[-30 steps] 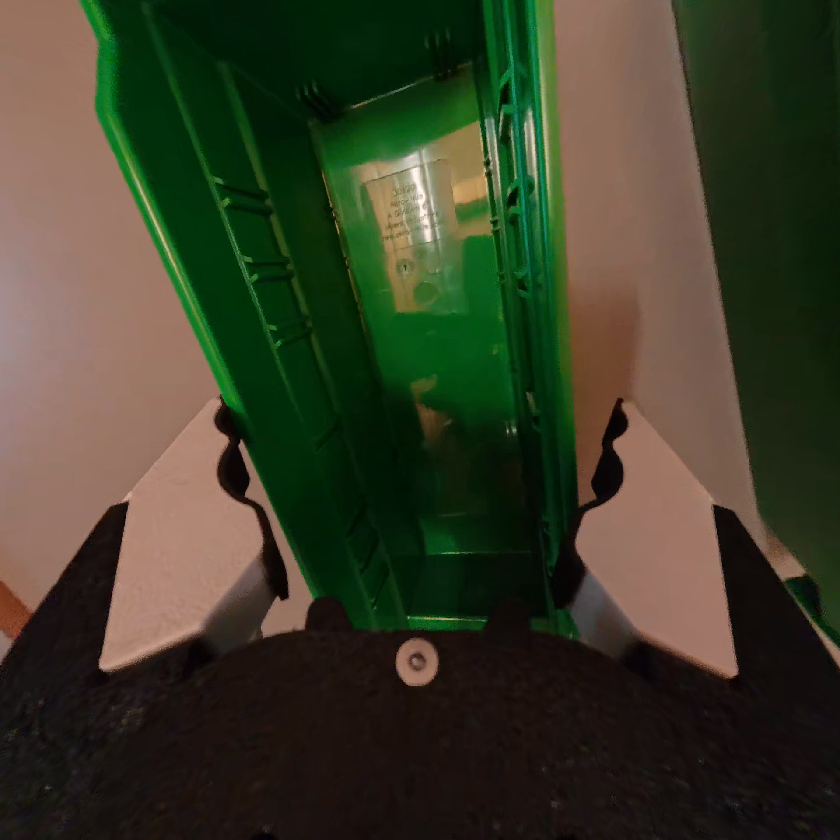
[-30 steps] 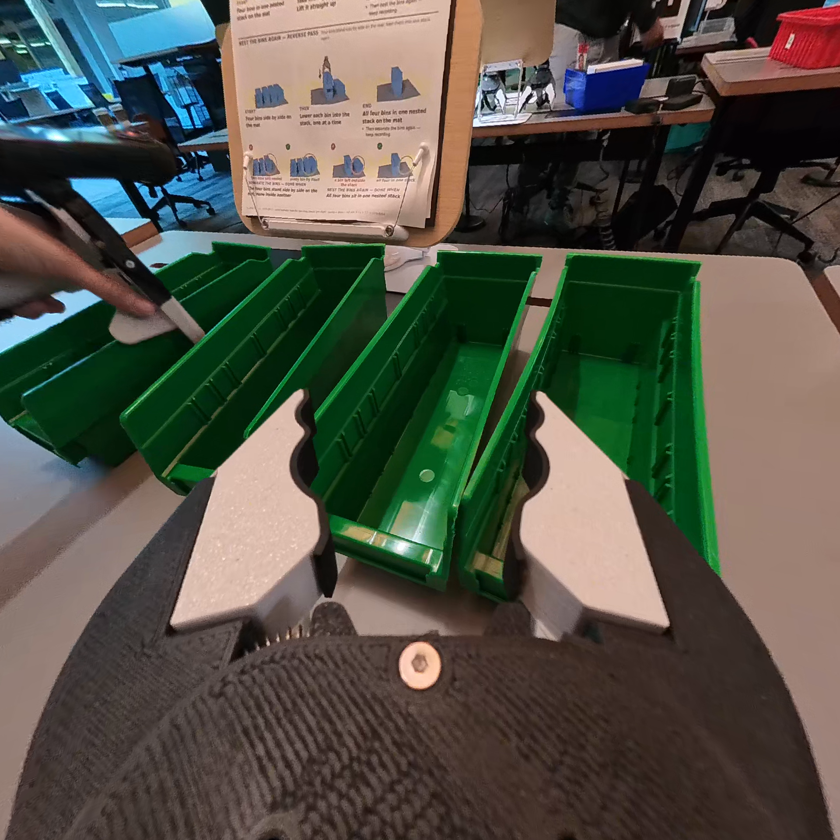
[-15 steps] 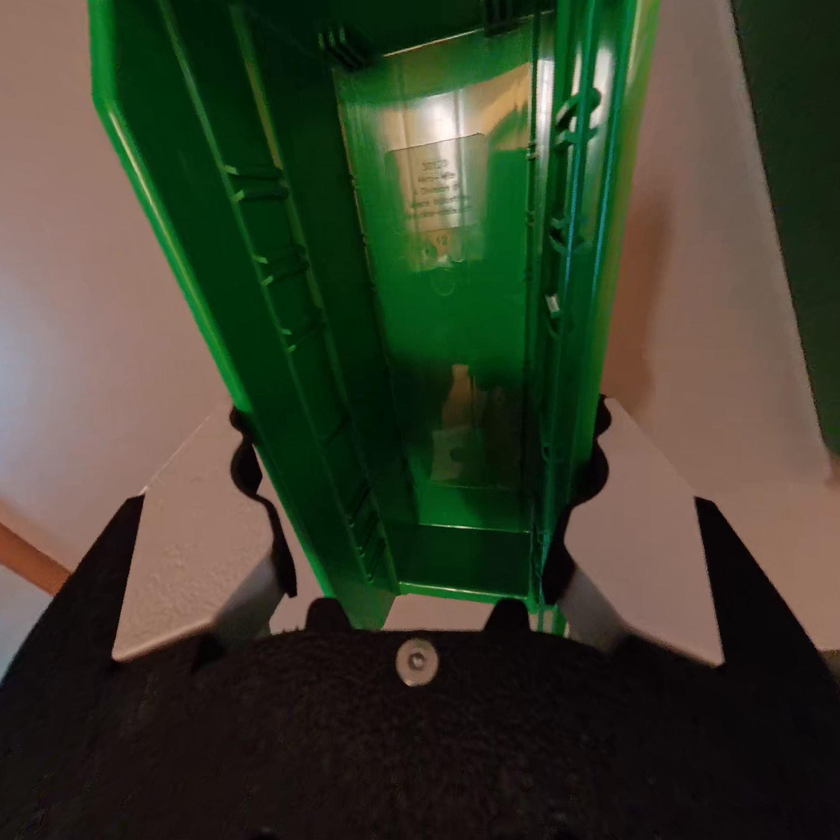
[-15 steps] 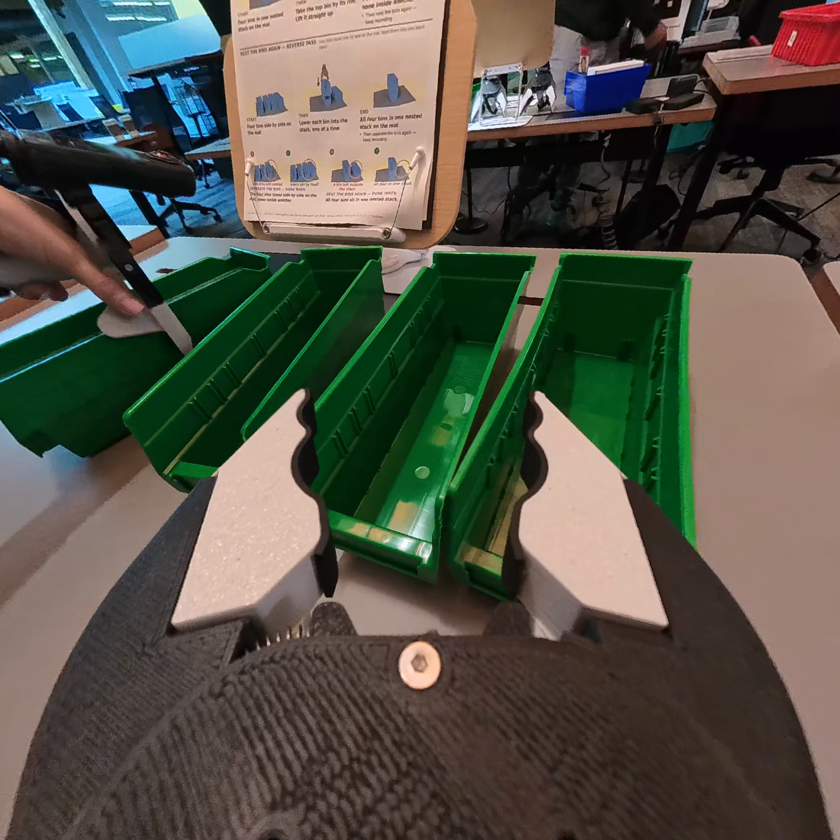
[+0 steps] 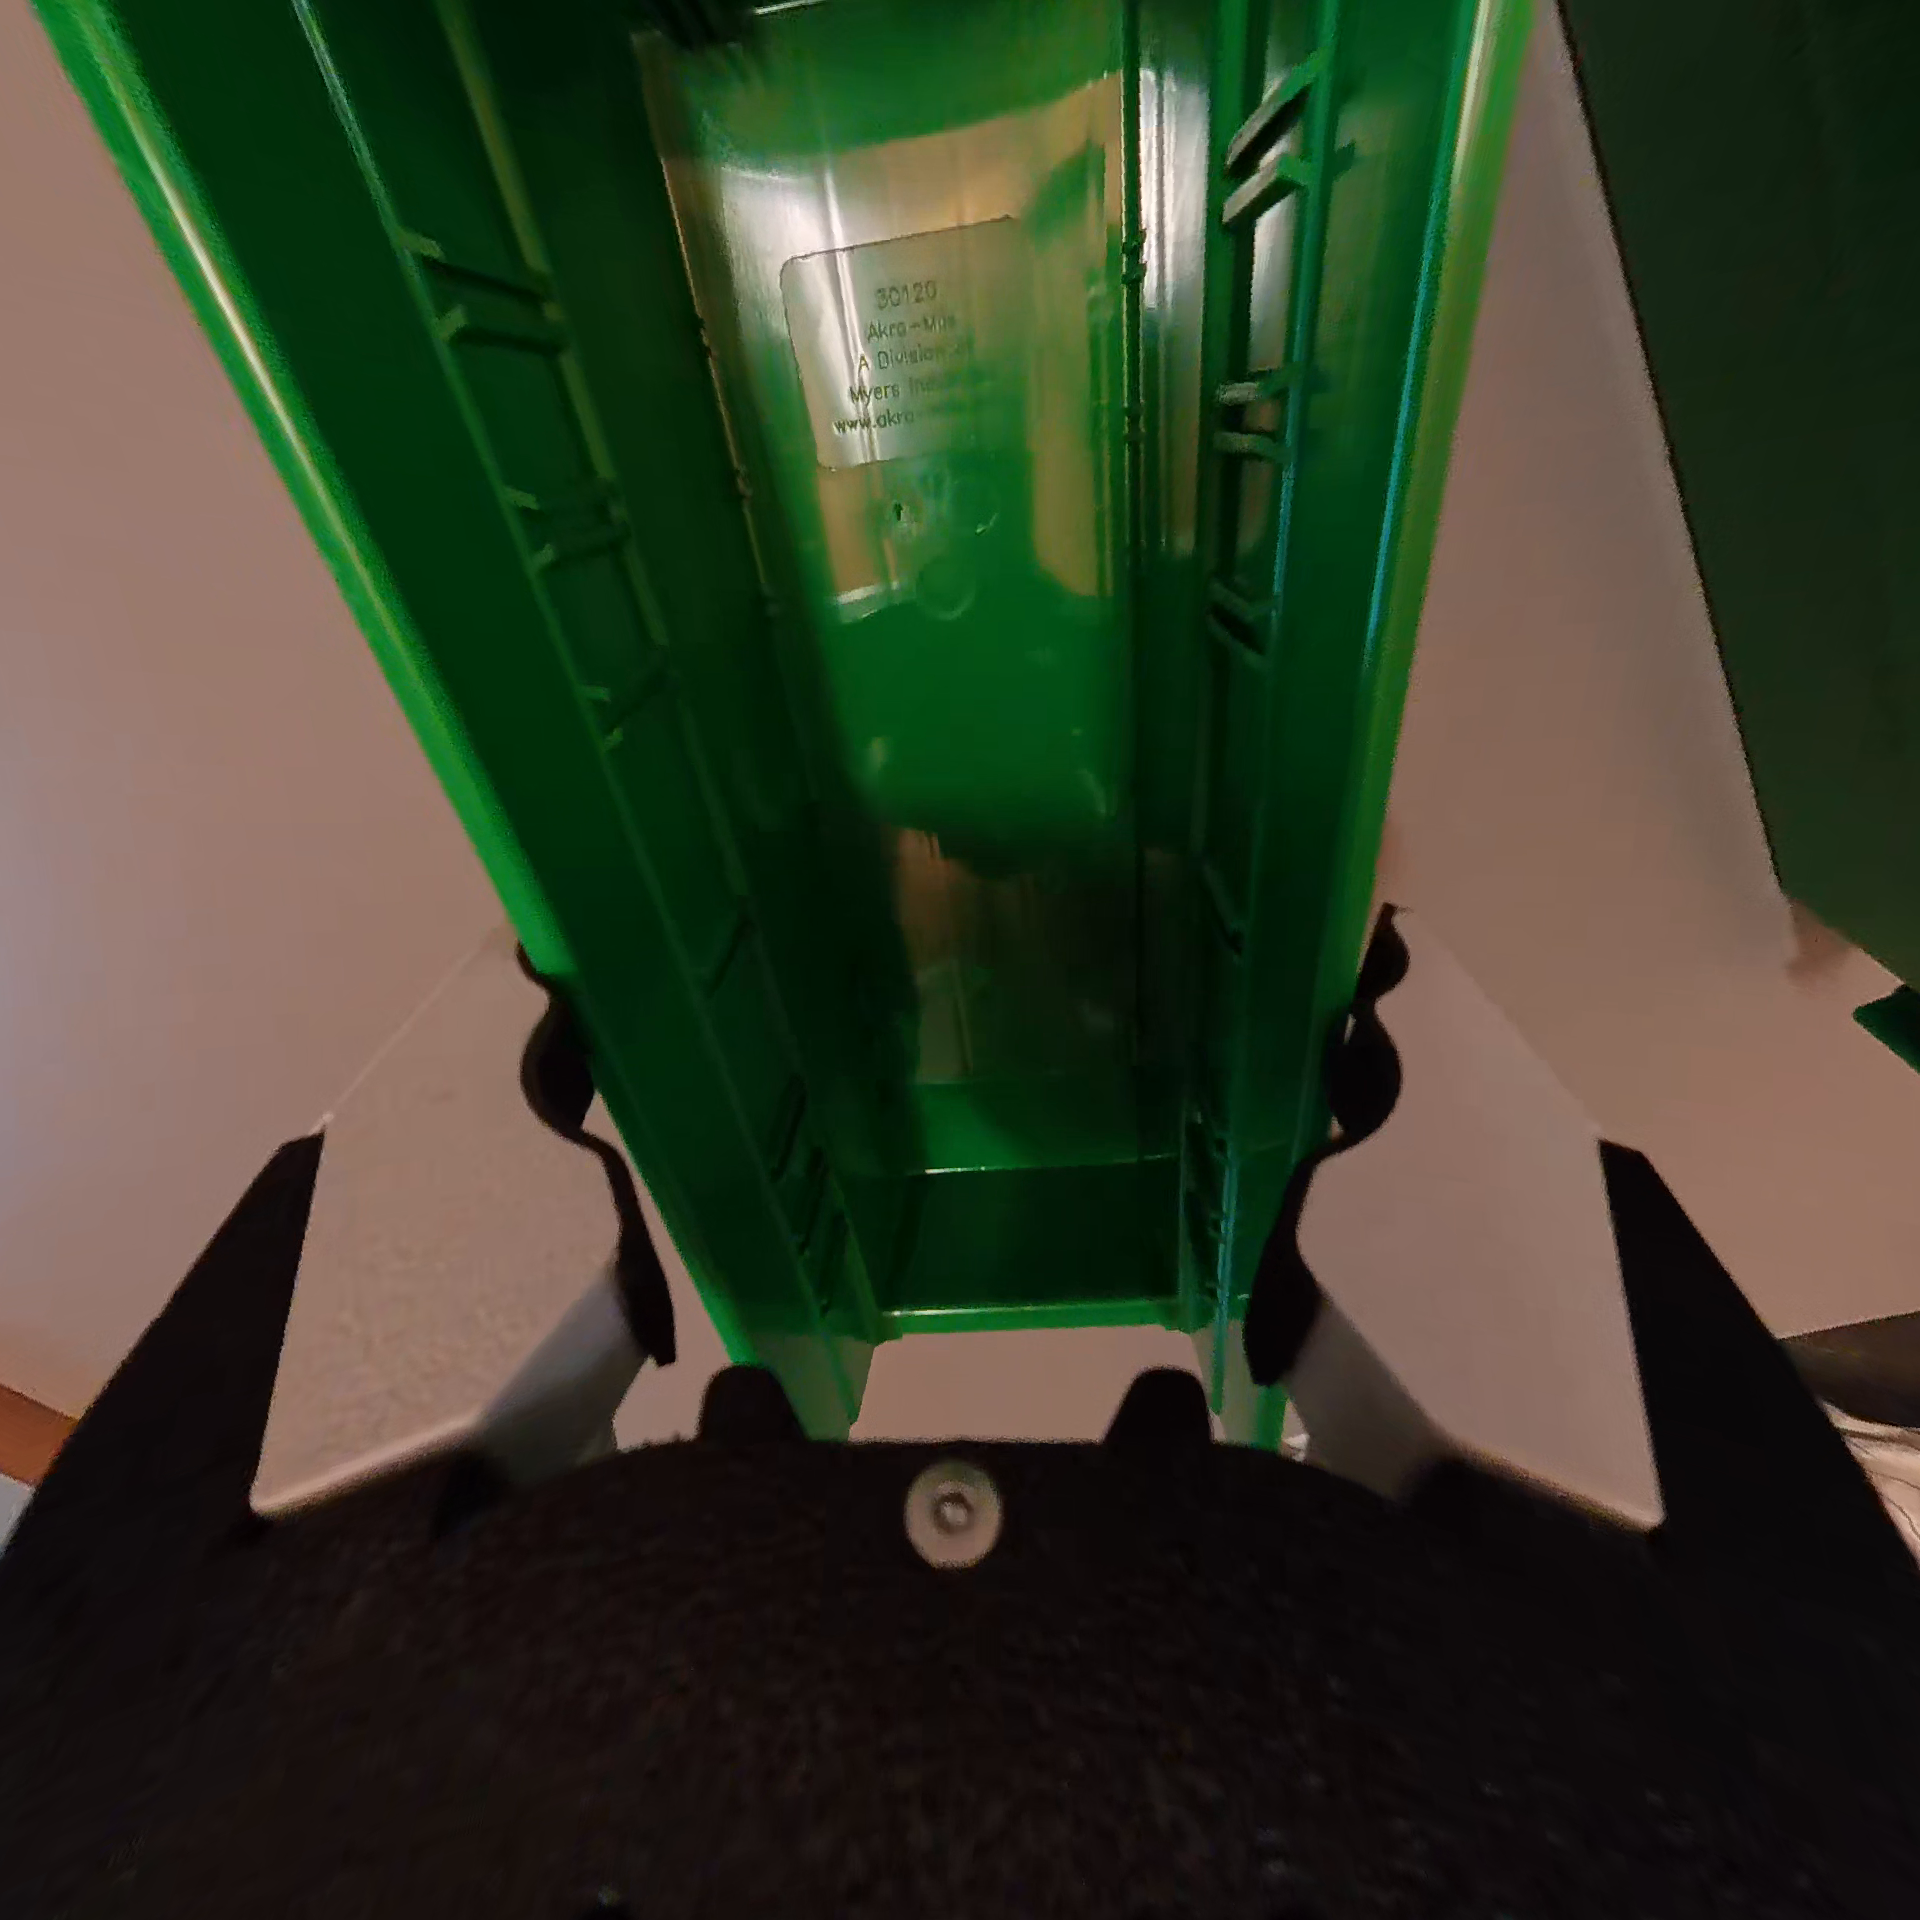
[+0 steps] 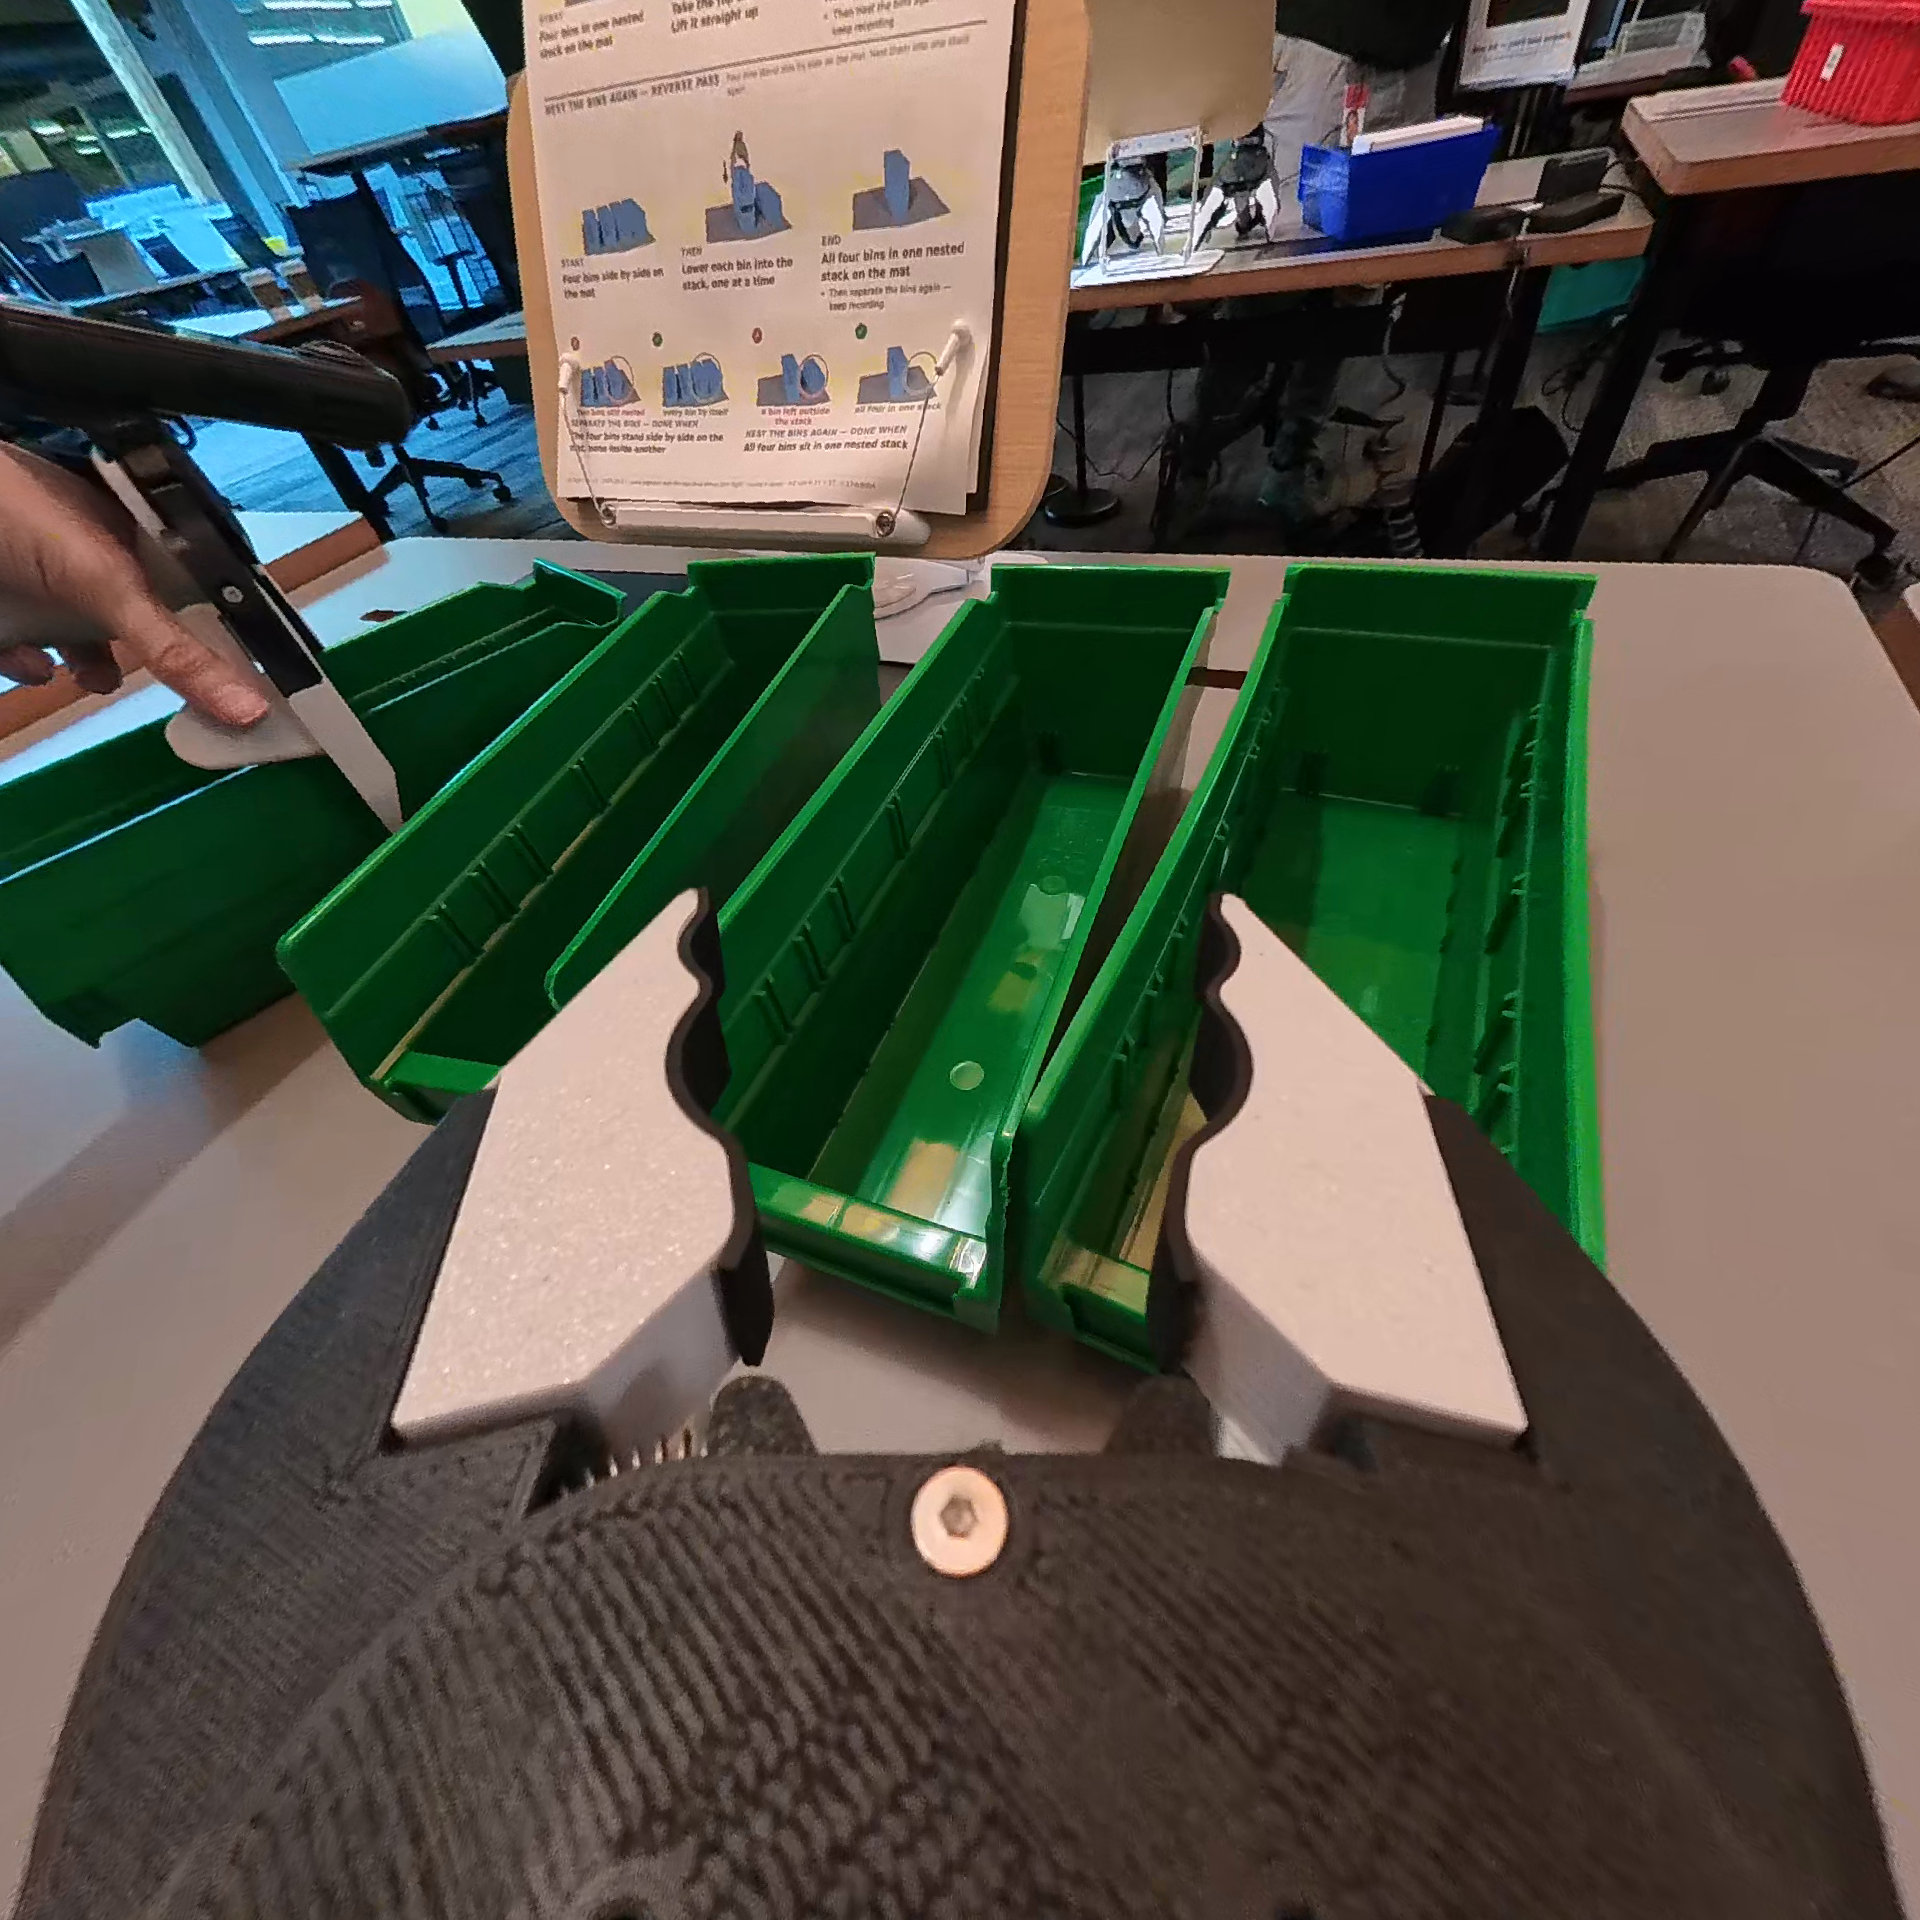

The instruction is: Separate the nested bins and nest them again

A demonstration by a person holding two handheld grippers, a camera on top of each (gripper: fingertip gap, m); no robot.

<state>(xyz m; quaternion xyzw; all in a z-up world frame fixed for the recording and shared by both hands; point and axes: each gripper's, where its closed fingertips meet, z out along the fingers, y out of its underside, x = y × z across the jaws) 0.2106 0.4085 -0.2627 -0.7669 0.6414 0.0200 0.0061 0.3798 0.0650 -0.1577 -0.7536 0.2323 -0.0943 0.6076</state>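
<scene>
at the nine o'clock edge of the bench, seen from the right wrist view, the left tongs clamp the leftmost bin across its width, and a person's hand holds them. the left wrist view shows the same grip close up: both pads press the outer side walls of this bin near its end wall, so these tongs are closed on it. whether the bin is lifted or resting i cannot tell for sure; it looks tilted.

the right tongs hang open and empty above the near ends of the third bin and the fourth bin, touching neither.

risks, as i judge them: the grip sits at one end of a long bin, so the far end may sag or swing and knock the second bin at its three o'clock side. smooth, sloping plastic walls could slide out of the pads if the squeeze eases. lowered askew, the rims could catch and jam.

all four green bins are empty and lie side by side, open tops up, fanning from nine to three o'clock. a paper sheet on a stand rises at twelve o'clock behind them.
</scene>
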